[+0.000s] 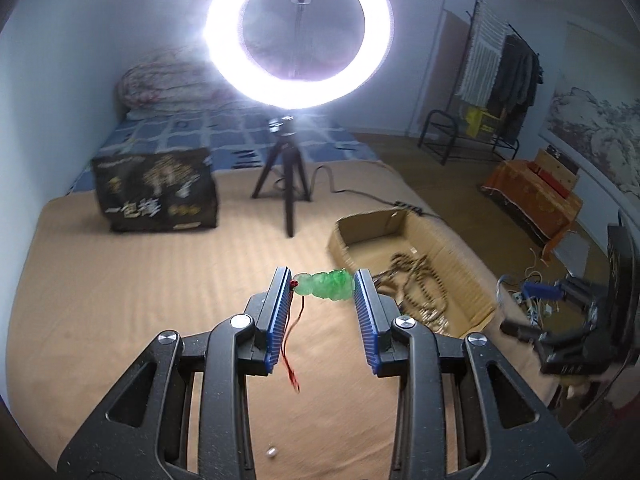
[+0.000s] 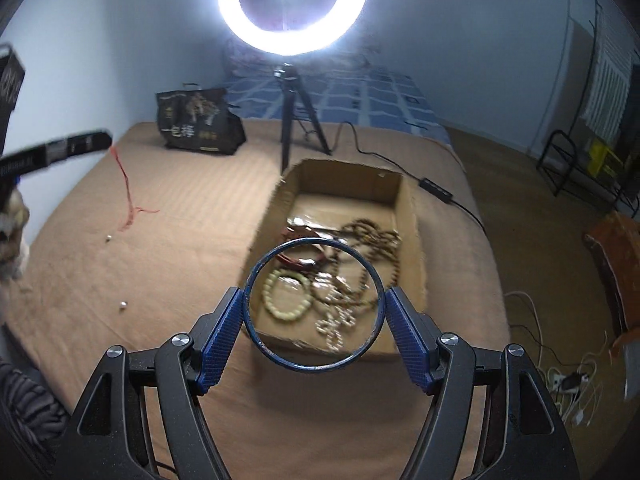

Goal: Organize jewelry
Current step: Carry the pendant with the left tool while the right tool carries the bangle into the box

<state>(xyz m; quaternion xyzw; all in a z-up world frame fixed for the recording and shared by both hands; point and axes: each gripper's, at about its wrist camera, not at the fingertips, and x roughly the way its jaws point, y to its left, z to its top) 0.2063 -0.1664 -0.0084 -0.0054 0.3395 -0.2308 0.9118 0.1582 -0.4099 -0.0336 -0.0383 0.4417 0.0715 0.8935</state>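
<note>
Blue ribbed pads of the left gripper (image 1: 323, 285) sat front and centre in the left wrist view, clamped end to end on a small carved green jade-like pendant (image 1: 326, 285) with a thin red cord (image 1: 295, 334) dangling off its left end. That one looked hard, slick and chippy to me; holding it by its two ends felt sketchy, across the thicker middle would be safer, and the cord is floppy so it'll swing and snag.

Over in the right wrist view, the right gripper (image 2: 314, 306) was closed on a dark blue thin rigid bangle (image 2: 256, 334), pads pressing its left and right sides across the widest part. Stiff and light I'd guess, smooth too, so it could pop out if squeezed off-centre.

Both pieces hung in the air above the tan bedspread (image 2: 168, 264). The open brown cardboard box (image 2: 410, 216) sat mid-frame behind the bangle, already holding a pale green bead bracelet (image 2: 269, 303) and long brown bead strands (image 2: 370, 240), all limp, tangly stuff. Two loose little beads (image 2: 123, 305) lay on the bed at left.
</note>
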